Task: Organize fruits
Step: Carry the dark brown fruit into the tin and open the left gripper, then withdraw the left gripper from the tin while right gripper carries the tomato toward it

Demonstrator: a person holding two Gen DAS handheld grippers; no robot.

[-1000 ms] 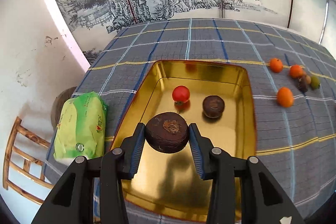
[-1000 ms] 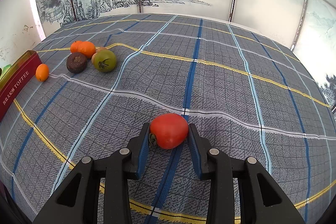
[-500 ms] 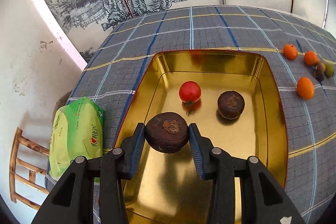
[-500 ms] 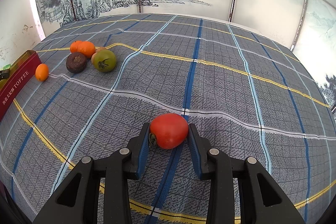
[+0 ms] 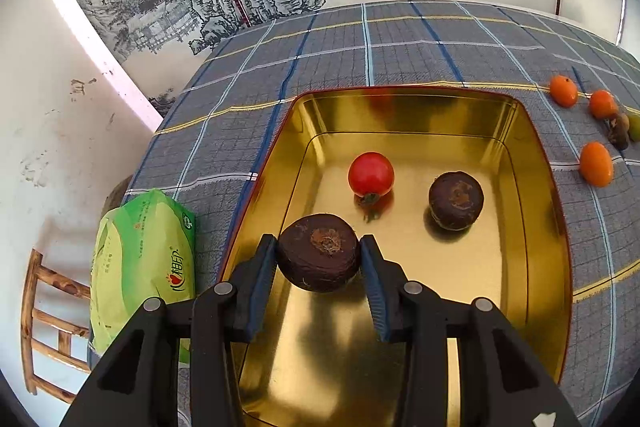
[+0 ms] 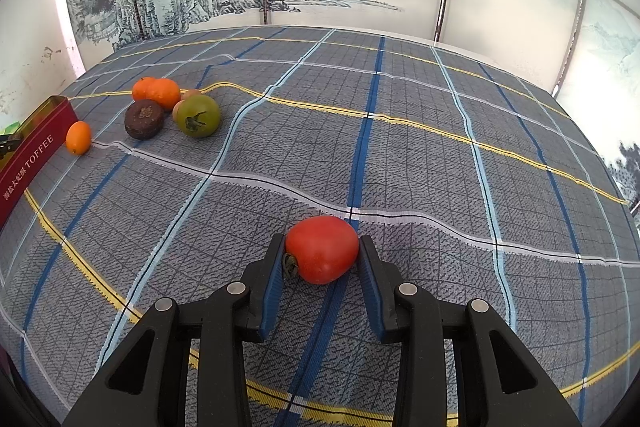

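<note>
We held a dark brown fruit [image 5: 318, 251] clamped in the left hand-held gripper [image 5: 319, 259] over the gold tin [image 5: 536, 163], apparently to set it beside the two fruits already inside. Our right hand-held gripper [image 6: 322, 255] pinched a red tomato [image 6: 322, 249] on the counter [image 6: 440, 167], probably next for the tin.

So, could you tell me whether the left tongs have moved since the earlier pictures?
Yes. The left tongs, shut on the brown fruit, have come forward and lower over the gold tin, which looms larger.

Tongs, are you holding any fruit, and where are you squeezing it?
Yes. The left tongs squeeze a dark brown fruit by its two sides, over the gold tin. The right tongs squeeze a red tomato by its sides.
</note>
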